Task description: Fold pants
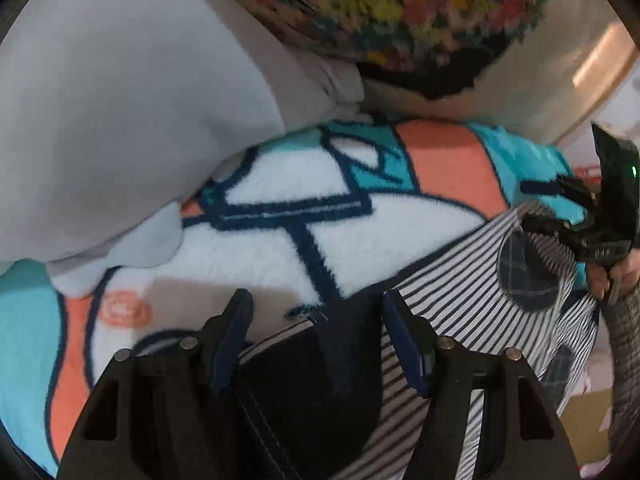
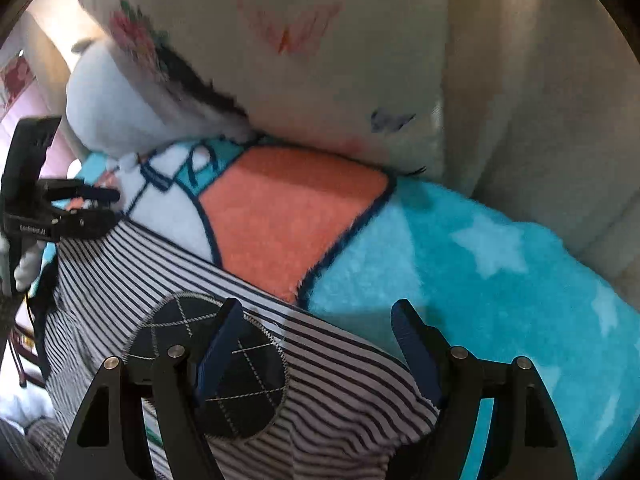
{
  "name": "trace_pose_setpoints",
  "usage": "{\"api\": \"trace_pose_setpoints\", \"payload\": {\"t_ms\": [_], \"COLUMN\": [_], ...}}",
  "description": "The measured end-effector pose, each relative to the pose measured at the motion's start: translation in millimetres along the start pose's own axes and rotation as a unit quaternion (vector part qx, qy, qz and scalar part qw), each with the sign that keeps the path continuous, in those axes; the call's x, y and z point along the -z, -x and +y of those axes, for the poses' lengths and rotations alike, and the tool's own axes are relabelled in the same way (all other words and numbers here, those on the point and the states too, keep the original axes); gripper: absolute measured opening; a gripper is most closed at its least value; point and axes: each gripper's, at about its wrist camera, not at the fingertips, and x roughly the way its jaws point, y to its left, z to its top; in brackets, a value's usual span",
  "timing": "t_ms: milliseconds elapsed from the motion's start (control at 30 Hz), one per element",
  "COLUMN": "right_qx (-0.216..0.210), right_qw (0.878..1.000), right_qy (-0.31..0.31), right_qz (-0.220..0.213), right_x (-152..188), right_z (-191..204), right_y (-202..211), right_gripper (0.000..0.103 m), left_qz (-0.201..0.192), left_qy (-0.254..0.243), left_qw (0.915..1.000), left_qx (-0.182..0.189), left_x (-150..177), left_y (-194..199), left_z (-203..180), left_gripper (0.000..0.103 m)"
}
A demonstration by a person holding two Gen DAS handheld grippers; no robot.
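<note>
1. Straddling the dark waistband end of the striped pants (image 1: 452,280), the fingers (image 1: 236,332) of the left gripper (image 1: 316,320) are seen parted, with the cloth lying between them; no pad is shown pressing on it.
2. The right gripper (image 2: 318,332) is seen with its fingers (image 2: 416,344) spread wide over the pants (image 2: 328,384); the left finger lies across a round navy patch (image 2: 240,396), and the right finger stands over the garment's edge next to the blanket.
3. No grip on the cloth can be made out for either gripper.
4. The pants are spread on a fleece blanket (image 1: 280,240) of teal, orange and white, with the blanket (image 2: 480,264) showing on both sides.
5. Pale cushions (image 1: 120,120) and a multicoloured knitted piece (image 1: 392,4) are seen behind the blanket.
</note>
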Motion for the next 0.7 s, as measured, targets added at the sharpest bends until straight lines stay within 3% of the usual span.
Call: {"api": "trace_pose_setpoints", "payload": {"t_ms": [133,233,267,300,333,367,400,500,700], "right_qx": [0.006,0.019,0.025,0.026,0.016,0.006,-0.002,0.012,0.026], "right_qw": [1.000,0.999,0.999,0.998,0.999,0.999,0.999,0.999,0.997], "right_qy": [0.025,0.041,0.047,0.050,0.049,0.044,0.035,0.030,0.013], "right_qz": [0.007,0.004,0.002,-0.002,-0.005,-0.004,-0.004,-0.015,-0.075], "right_x": [8,14,16,18,21,21,23,24,32], "right_z": [4,11,13,15,18,20,19,26,39], "right_y": [-10,-11,-10,-8,-4,-3,0,4,49], "right_gripper": [0.083,0.078,0.072,0.052,0.025,0.014,0.007,0.006,0.006], "left_qz": [0.005,0.013,0.012,0.008,0.003,0.003,0.000,-0.022,-0.090], "left_qy": [-0.037,-0.084,-0.099,-0.113,-0.121,-0.120,-0.118,-0.110,-0.071], "left_qw": [0.9993,0.9961,0.9941,0.9927,0.9922,0.9924,0.9926,0.9923,0.9915], "left_qx": [0.004,-0.027,-0.041,-0.043,-0.029,-0.024,-0.031,-0.053,-0.060], "left_x": [3,9,12,14,18,19,18,17,26], "left_y": [-1,-4,-4,-3,0,1,2,10,58], "left_z": [-9,-24,-31,-38,-44,-46,-47,-51,-53], "left_gripper": [0.071,0.070,0.059,0.035,0.021,0.007,0.007,0.007,0.007]}}
